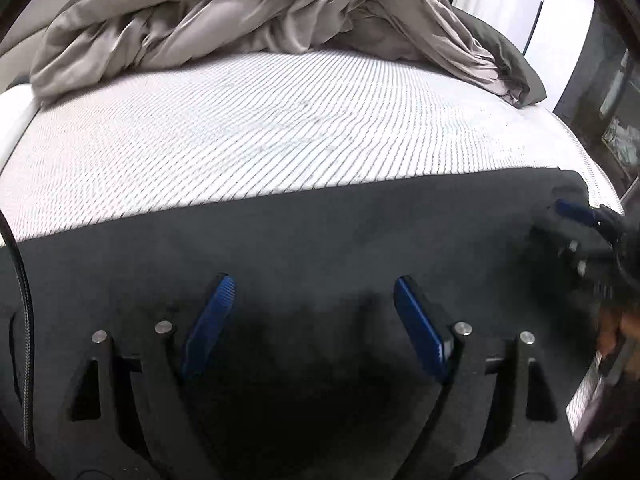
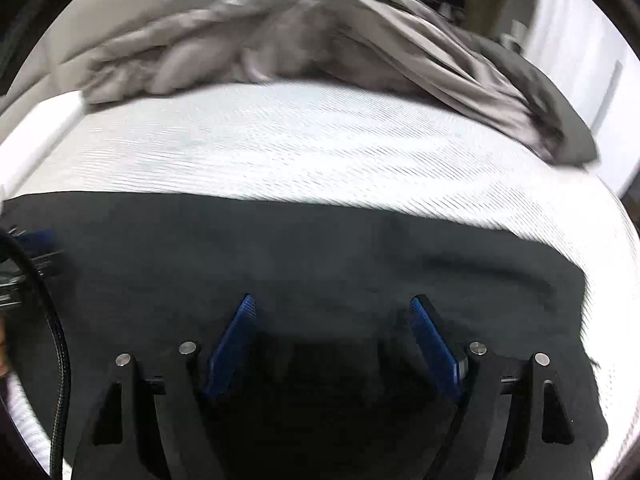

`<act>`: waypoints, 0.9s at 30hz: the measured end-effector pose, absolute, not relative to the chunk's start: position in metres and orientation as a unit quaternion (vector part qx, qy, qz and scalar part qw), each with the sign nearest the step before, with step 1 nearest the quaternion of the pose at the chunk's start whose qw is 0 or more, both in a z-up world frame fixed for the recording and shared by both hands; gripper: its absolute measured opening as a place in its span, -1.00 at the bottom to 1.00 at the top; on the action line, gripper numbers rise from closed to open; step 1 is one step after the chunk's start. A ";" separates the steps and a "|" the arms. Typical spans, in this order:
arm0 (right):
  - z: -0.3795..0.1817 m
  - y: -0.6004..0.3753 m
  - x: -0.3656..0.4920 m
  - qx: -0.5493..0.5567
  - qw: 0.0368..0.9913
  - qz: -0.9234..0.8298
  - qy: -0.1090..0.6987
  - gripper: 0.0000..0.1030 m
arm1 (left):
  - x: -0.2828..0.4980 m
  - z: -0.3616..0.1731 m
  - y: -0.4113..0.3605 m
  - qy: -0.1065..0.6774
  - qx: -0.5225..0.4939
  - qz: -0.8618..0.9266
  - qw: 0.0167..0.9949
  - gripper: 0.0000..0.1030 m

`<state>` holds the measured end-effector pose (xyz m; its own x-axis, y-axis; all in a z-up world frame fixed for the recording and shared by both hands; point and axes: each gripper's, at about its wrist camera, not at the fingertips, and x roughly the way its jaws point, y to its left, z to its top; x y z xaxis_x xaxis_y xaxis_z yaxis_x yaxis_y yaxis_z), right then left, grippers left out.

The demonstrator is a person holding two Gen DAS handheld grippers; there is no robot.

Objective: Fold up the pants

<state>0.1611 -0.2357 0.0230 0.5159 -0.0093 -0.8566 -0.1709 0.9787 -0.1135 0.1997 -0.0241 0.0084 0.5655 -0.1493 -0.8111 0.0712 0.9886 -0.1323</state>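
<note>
Dark pants (image 1: 304,232) lie flat across the near part of a white striped mattress (image 1: 240,128), with a straight far edge. My left gripper (image 1: 314,284) hovers over the cloth, its blue pads wide apart and nothing between them. At the pants' right end in the same view, my right gripper (image 1: 576,232) shows one blue pad. In the right wrist view the pants (image 2: 320,248) fill the lower half, and my right gripper (image 2: 333,302) stands open above them with nothing in it. My left gripper (image 2: 36,240) peeks in at the left edge.
A crumpled grey-beige duvet (image 1: 248,16) is heaped along the far side of the mattress (image 2: 320,140), with a darker pillow (image 1: 504,56) at its right end. Dark furniture (image 1: 600,92) stands beyond the bed's right edge. A black cable (image 2: 60,360) hangs at the left.
</note>
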 end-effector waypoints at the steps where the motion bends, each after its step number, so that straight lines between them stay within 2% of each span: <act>1: 0.023 -0.219 0.164 -0.095 0.866 0.065 0.487 0.58 | 0.200 0.006 -0.028 0.465 -0.034 -0.059 0.883 0.56; 4: 0.006 -0.179 0.174 -0.087 0.852 0.125 0.502 0.58 | 0.216 -0.016 -0.037 0.492 -0.013 -0.055 0.869 0.57; 7: -0.019 -0.151 0.161 -0.151 0.830 0.120 0.524 0.58 | 0.217 -0.020 -0.031 0.488 0.001 -0.066 0.870 0.57; 10: -0.016 -0.177 0.165 -0.154 0.836 0.093 0.519 0.64 | 0.210 -0.017 -0.011 0.488 0.020 -0.031 0.872 0.59; 12: -0.013 -0.204 0.174 -0.162 0.841 0.024 0.516 0.67 | 0.206 -0.017 0.006 0.491 -0.002 -0.027 0.871 0.59; 15: -0.005 -0.241 0.175 -0.117 0.850 -0.019 0.514 0.67 | 0.209 -0.012 0.016 0.489 -0.007 -0.002 0.872 0.59; 17: 0.004 -0.240 0.173 -0.111 0.859 -0.025 0.500 0.59 | 0.212 -0.004 0.018 0.470 -0.045 -0.016 0.881 0.59; 20: 0.013 -0.217 0.179 -0.093 0.871 0.014 0.482 0.59 | 0.221 0.004 0.006 0.436 -0.073 -0.028 0.897 0.59; 21: 0.012 -0.205 0.183 -0.084 0.871 0.034 0.482 0.56 | 0.224 0.002 -0.002 0.436 -0.067 -0.030 0.897 0.59; 23: 0.002 -0.175 0.189 -0.076 0.865 0.061 0.492 0.39 | 0.233 -0.011 -0.016 0.463 -0.037 -0.026 0.885 0.59; 27: -0.023 -0.148 0.195 -0.123 0.845 0.081 0.513 0.38 | 0.237 -0.026 -0.018 0.479 -0.031 -0.022 0.877 0.61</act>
<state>0.1951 -0.1479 -0.0235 0.4598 0.0103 -0.8880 -0.2624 0.9569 -0.1248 0.2367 -0.0183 -0.0256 0.5408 -0.0685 -0.8383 0.0084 0.9971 -0.0760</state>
